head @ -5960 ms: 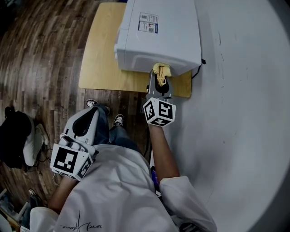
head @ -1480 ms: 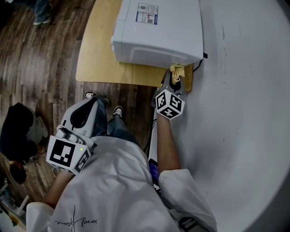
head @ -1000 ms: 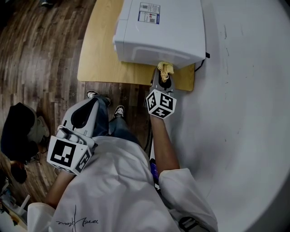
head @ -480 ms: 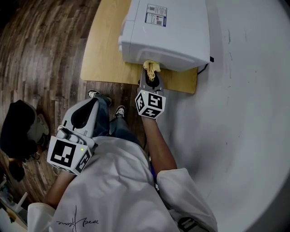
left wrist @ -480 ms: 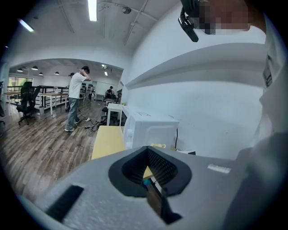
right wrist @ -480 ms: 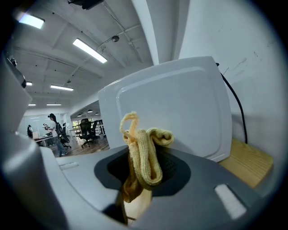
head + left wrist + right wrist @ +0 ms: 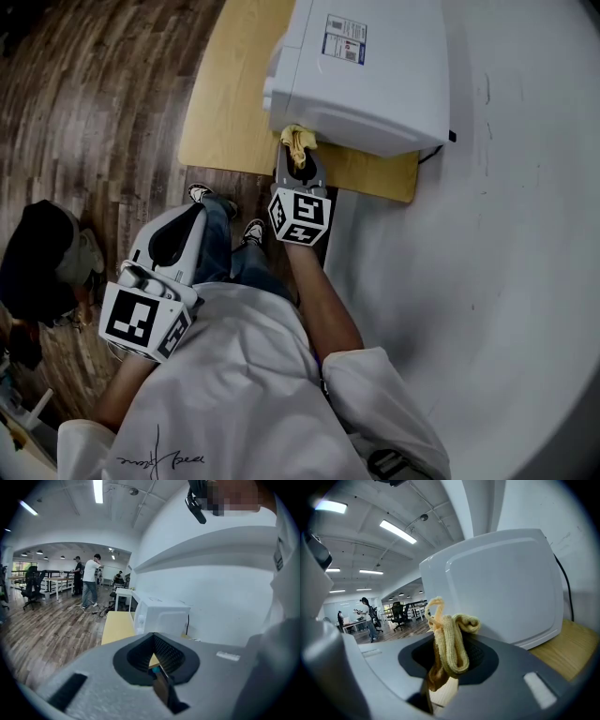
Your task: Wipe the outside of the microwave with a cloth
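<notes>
A white microwave (image 7: 366, 70) stands on a light wooden table (image 7: 230, 94) against the wall. My right gripper (image 7: 296, 155) is shut on a bunched yellow cloth (image 7: 295, 142), which meets the near side panel of the microwave close to its left corner. In the right gripper view the cloth (image 7: 449, 641) sticks up out of the right gripper (image 7: 440, 667) in front of the white panel (image 7: 501, 588). My left gripper (image 7: 173, 239) hangs low by the person's leg, far from the table. Its jaws stand shut with nothing between them, the microwave (image 7: 161, 616) showing beyond the left gripper (image 7: 157, 665).
A black power cord (image 7: 433, 150) leaves the microwave's right rear toward the white wall (image 7: 506, 234). A dark bag (image 7: 42, 262) lies on the wooden floor (image 7: 103, 103) at left. People (image 7: 90, 581) and desks stand far off in the open room.
My right gripper has slid the cloth leftward along the microwave's near side, from the right corner toward the left one. The left gripper has stayed put.
</notes>
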{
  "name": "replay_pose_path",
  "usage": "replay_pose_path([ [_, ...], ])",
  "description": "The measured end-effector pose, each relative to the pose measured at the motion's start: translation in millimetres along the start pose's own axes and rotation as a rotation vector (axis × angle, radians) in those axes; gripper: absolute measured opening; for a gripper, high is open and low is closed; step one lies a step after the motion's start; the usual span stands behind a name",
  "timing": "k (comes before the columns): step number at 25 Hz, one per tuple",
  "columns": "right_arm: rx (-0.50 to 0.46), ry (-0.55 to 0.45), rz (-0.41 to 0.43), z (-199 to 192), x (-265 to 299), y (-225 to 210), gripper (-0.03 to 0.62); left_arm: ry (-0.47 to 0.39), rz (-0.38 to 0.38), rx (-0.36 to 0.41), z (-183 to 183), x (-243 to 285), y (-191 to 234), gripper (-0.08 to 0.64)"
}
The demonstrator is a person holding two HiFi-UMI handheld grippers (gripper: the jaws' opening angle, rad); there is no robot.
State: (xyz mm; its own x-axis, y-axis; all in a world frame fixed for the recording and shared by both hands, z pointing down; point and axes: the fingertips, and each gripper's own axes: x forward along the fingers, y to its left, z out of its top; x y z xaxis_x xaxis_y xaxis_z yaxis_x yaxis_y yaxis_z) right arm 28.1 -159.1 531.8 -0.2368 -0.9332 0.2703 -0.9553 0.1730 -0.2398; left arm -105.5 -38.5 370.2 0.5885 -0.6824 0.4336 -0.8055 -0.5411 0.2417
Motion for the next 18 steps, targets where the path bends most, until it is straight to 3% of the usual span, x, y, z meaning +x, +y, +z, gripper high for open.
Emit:
replay_pose_path([
  [12,-0.046,0.037,0.171,-7,15,66,0.117,-0.009,0.019,-0.017,3,-1,13,-0.009],
  [18,-0.04,0.041,0.196,-6,-5,67,0.117,-0.011,-0.002,-0.021,2,2,7,-0.009],
])
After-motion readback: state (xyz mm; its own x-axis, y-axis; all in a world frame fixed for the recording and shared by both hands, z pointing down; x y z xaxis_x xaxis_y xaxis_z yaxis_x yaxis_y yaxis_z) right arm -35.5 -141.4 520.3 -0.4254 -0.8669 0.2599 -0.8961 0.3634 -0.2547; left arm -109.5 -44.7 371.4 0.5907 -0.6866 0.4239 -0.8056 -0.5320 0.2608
